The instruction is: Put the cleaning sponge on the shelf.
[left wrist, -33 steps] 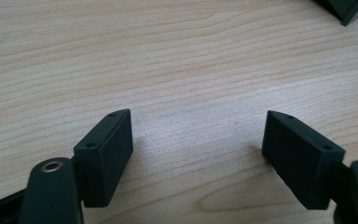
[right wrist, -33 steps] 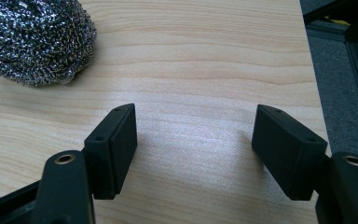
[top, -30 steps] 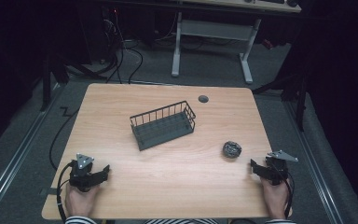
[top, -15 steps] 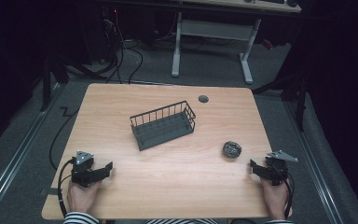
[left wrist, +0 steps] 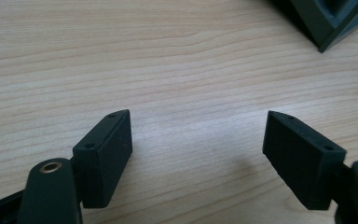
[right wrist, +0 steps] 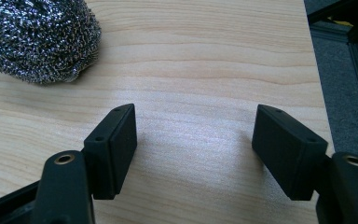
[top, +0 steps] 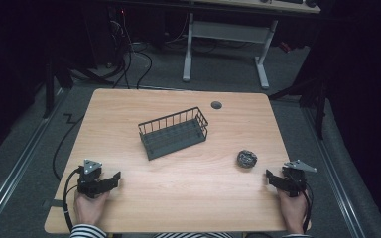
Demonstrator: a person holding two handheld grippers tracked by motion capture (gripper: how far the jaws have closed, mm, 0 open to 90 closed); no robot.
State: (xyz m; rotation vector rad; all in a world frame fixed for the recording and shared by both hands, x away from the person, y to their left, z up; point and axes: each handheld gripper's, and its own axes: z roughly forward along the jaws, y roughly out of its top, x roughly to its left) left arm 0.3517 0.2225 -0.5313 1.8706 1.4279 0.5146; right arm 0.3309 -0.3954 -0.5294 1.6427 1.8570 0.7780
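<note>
Item 1, nearest you: the left gripper (top: 110, 179), which you are holding low over the near left part of the table (top: 129, 106). Its jaws are standing wide apart with nothing but bare wood between them; in the left gripper view a corner of the basket is showing at the top right, well ahead.

Item 2: the right gripper (top: 273, 177), which you are resting at the near right edge. Its jaws are likewise spread open and gripping nothing, as the right gripper view (right wrist: 193, 140) is showing.

Item 3: the steel scourer (top: 246, 158), a crinkled metal ball lying on the wood near the right gripper, just ahead and to its left; in the right gripper view (right wrist: 39, 39) it is sitting at the upper left, apart from both jaws.

Item 4, farther off: the wire basket (top: 174, 132), standing upright and slightly askew at mid-table, apparently empty, well apart from the scourer.

Item 5, farthest: the grommet hole (top: 216, 104) near the far edge.

Handling note, as a judgement: you are probably lining up on the scourer. Swing the right gripper leftward until the ball is centring between the jaws, keep them spread during the approach, come in low, and close gently, since the springy wire is likely to squash or roll away.
</note>
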